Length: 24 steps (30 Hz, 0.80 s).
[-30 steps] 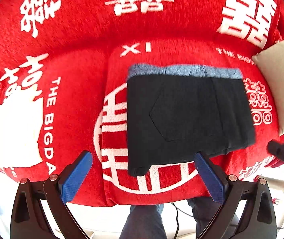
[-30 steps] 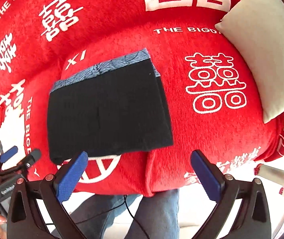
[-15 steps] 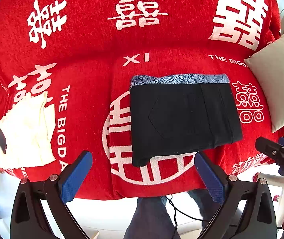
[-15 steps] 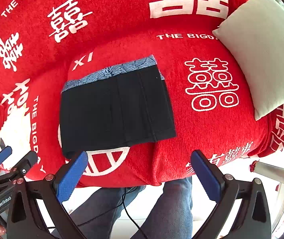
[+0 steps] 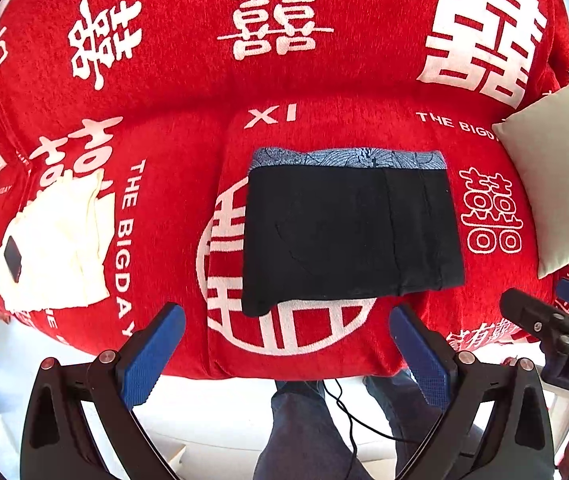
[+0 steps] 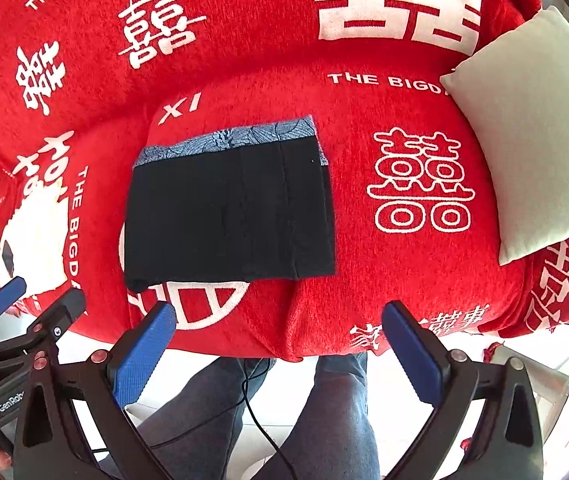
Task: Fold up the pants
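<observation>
**Pants lie folded on the sofa seat, both claws empty and clear**

Your left claw (image 5: 284, 344) hangs off the front edge of the sofa (image 5: 204, 80), its blue pads spread wide with nothing between them. Your right claw (image 6: 280, 340) does the same, jaws wide apart and empty, just short of the seat's front edge. Neither touches the cloth.

The pants (image 5: 348, 232) sit in the middle of the red seat as a flat, dark, roughly square stack, with a strip of blue patterned fabric (image 5: 348, 159) showing along the far edge. They look soft and limp, likely light, and the layers will probably slide over each other if you drag them. Judged from the neat shape, the folding looks close to done or finished.

If you take hold again, pinch through all the layers at a near corner, or at the two side edges with one claw each, so that the stack lifts as one. A grip on the top layer alone would likely peel the fold open.

You have open seat to the right of the pants before the pale cushion (image 6: 524, 140). To the left lies a white cloth (image 5: 56, 248) with a small dark object (image 5: 12, 260) on it, well apart from the pants. Keep the cable (image 6: 260, 420) hanging by your legs clear of the claws.
</observation>
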Motion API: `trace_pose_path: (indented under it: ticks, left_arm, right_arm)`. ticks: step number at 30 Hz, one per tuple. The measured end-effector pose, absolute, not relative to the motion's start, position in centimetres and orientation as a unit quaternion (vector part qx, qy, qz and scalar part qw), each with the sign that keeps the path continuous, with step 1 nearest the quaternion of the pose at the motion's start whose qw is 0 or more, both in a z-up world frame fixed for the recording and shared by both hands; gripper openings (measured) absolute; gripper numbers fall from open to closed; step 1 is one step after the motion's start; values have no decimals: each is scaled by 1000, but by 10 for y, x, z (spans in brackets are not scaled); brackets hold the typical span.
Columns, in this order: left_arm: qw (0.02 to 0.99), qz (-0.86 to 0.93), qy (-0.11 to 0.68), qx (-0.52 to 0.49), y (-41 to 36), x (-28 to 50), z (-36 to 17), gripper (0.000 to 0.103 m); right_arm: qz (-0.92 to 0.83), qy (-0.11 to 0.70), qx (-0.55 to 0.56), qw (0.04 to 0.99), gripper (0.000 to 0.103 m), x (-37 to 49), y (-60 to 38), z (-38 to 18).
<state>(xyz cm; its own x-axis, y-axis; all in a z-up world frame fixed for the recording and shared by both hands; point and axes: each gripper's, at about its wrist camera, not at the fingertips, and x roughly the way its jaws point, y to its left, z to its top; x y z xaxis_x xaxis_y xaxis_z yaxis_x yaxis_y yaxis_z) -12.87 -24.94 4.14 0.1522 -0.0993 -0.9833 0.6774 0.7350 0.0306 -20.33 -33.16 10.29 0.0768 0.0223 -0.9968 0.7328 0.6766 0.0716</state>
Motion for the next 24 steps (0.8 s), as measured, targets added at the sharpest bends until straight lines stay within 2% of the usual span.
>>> trace_pose_path:
  ticks: [24]
  left_arm:
    - [718,-255,593,261,-250,-142,41,102]
  right_arm:
    - [-259,635,257,681,103,-198,-322,109]
